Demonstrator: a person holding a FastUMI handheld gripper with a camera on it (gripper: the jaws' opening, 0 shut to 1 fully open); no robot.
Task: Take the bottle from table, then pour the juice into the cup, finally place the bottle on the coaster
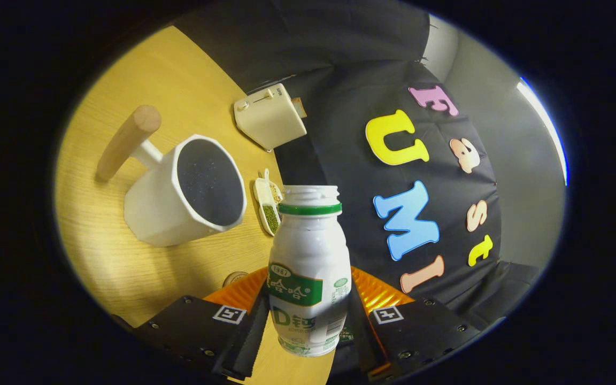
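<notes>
Tongs [308, 315] tight on green-labelled bottle [309, 267]

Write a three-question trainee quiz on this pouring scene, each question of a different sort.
1. True or false: the tool is shut on the bottle.
2. The bottle's mouth is: A) capped, B) open, C) corked.
3. Fill in: the white cup has a ____ handle.

Key:
1. True; both fingers press its sides.
2. B; no cap above the green ring.
3. Wooden. The cup stands on the table, beyond the tool, beside a small dish and a toaster.
</notes>
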